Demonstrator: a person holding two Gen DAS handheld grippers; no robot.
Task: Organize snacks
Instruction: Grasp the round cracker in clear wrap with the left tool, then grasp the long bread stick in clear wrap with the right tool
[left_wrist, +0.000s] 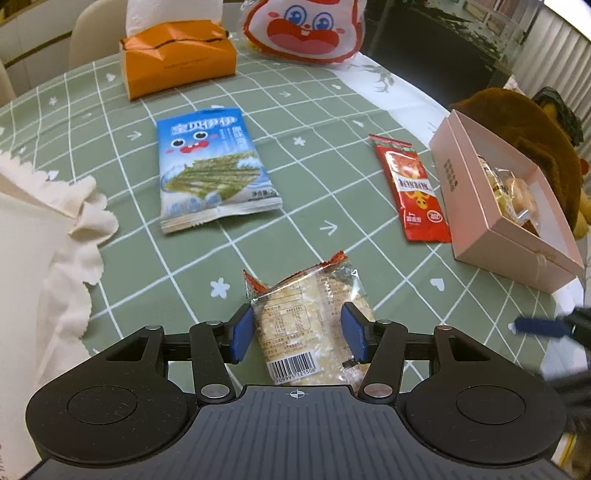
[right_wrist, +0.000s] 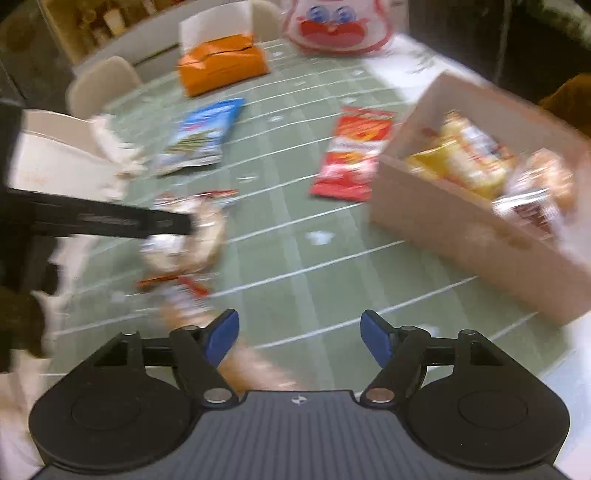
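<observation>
Ahead of both tools spreads the green checked tablecloth (left_wrist: 325, 206), the largest thing in view. Far ahead on it sit an orange tissue box (left_wrist: 177, 62) and a white cartoon-faced bag (left_wrist: 306, 31). Ahead and to the right of the left gripper (left_wrist: 299, 332) stands the pink box (left_wrist: 513, 229), open, with wrapped snacks already inside; in the right wrist view it sits ahead and right of the right gripper (right_wrist: 299, 338), close by. A brown plush toy (left_wrist: 528, 122) rests behind the box.

Ahead and slightly left of the left gripper lies the blue seaweed snack bag (left_wrist: 214, 170); ahead and right, just beside the box, lies the red sachet (left_wrist: 413, 188). Directly between the left gripper's blue pads (left_wrist: 242, 334) lies the clear-wrapped rice cracker packet (left_wrist: 310, 325), flat on the cloth. The jaws stand spread on either side of it, each pad at or near the wrapper's edge but not yet squeezing.

The right gripper's jaws are spread too, holding nothing; its view is heavily blurred, so detail there is uncertain.

The likely trouble lies in the closing pinch. The wrapper is slick and loose, so the pads may catch only film, and the packet could slip or swing during a lift. Squeezing hard risks cracking the cracker. The two tools are near each other and could collide over the box.
</observation>
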